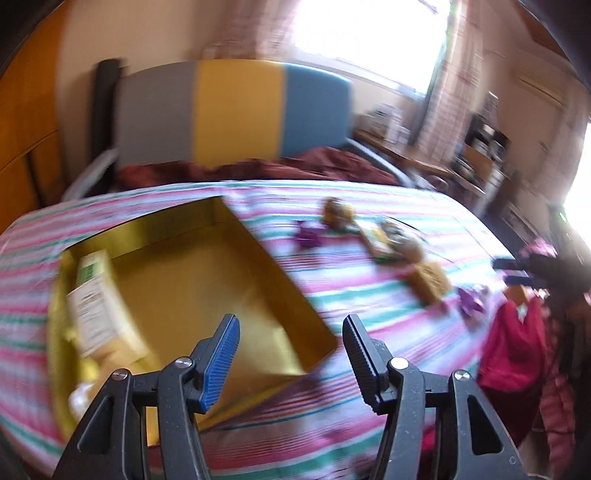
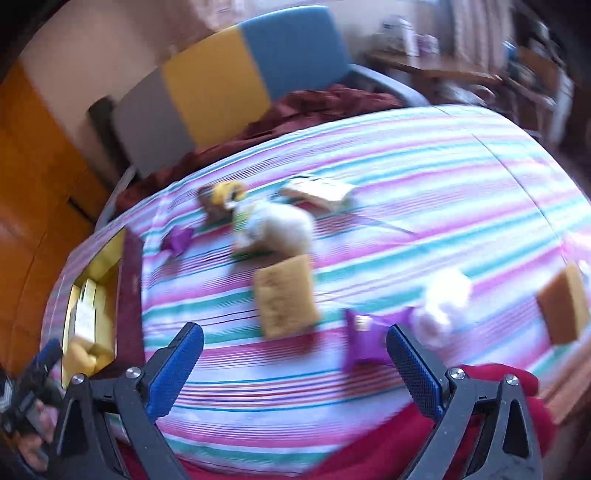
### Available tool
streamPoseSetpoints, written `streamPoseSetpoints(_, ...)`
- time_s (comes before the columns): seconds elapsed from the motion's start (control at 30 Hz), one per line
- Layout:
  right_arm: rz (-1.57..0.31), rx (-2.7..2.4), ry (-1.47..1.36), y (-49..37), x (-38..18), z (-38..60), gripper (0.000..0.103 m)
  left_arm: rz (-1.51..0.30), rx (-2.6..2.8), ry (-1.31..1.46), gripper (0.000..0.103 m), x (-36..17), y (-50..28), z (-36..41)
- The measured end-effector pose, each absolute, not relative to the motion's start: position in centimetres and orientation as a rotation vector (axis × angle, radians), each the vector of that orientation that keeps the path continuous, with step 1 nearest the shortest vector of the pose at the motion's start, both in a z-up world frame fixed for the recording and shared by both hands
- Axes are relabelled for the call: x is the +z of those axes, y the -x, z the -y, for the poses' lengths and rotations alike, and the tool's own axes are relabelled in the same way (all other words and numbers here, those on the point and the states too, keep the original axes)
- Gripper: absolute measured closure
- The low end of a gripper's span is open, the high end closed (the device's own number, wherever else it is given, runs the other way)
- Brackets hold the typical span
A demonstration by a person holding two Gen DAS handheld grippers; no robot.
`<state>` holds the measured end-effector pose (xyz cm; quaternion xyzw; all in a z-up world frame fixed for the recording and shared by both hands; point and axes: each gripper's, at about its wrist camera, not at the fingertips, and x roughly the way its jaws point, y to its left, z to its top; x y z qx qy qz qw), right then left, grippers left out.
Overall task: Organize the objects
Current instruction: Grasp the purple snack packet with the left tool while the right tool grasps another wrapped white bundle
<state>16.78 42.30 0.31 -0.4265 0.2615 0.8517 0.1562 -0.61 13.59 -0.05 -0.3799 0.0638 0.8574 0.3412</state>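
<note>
A gold-lined open box lies on the striped bedspread, with a pale carton at its left side. My left gripper hangs open over the box's near right corner, nothing between its fingers. In the right wrist view my right gripper is open above the bedspread. Ahead of it lie a tan sponge, a purple wrapper, a white soft lump and a second sponge. Further off are a cream plush, a small purple piece and a flat packet. Both views are motion-blurred.
A grey, yellow and blue headboard and a maroon blanket stand behind the bed. Red cloth covers the near edge by the right gripper. A desk and shelves fill the right side, under a bright window.
</note>
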Motion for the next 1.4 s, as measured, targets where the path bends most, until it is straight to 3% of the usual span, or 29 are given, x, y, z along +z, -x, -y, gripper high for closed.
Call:
streamPoseSetpoints(0.33, -0.845, 2.203, 1.141, -19.7, -0.4, -49.9, 0.003, -0.311, 2.005, 0.994, 0.044, -1.1, -2.5, -22.4)
streamPoseSetpoints(0.47, -0.782, 2.162, 1.195, -18.8, -1.4, -50.4, 0.004, -0.349, 1.954, 1.005, 0.044, -1.6, -3.4, -24.1)
streamPoseSetpoints(0.53, -0.796, 2.179, 1.217, -18.2, -1.6, -50.7, 0.011, -0.37, 1.927, 0.995, 0.044, -1.7, -3.7, -25.1)
streamPoseSetpoints(0.6, -0.797, 2.173, 1.241, -17.7, -1.8, -51.0, 0.011, -0.4, 1.885, 0.96, 0.044, -1.5, -4.4, -26.3)
streamPoseSetpoints(0.87, -0.79, 2.104, 1.586, -14.0, -5.0, -51.6, 0.014, -0.613, 1.664, 0.738, 0.044, -2.4, -8.2, -33.6)
streamPoseSetpoints(0.9, -0.798, 2.094, 1.628, -13.7, -5.4, -51.6, 0.021, -0.634, 1.642, 0.724, 0.044, -2.7, -8.5, -34.5)
streamPoseSetpoints(0.97, -0.777, 2.075, 1.677, -13.5, -6.1, -51.6, 0.044, -0.669, 1.604, 0.703, 0.044, -3.3, -8.9, -35.9)
streamPoseSetpoints(1.0, -0.78, 2.067, 1.692, -13.5, -6.4, -51.6, 0.063, -0.68, 1.589, 0.7, 0.044, -3.6, -9.0, -36.6)
streamPoseSetpoints(1.2, -0.859, 2.059, 1.615, -14.9, -6.2, -52.1, 0.065, -0.722, 1.517, 0.694, 0.044, -4.8, -8.6, -39.6)
streamPoseSetpoints(1.4, -0.968, 2.04, 1.503, -16.8, -5.8, -53.0, 0.06, -0.793, 1.465, 0.676, 0.044, -6.0, -7.9, -43.0)
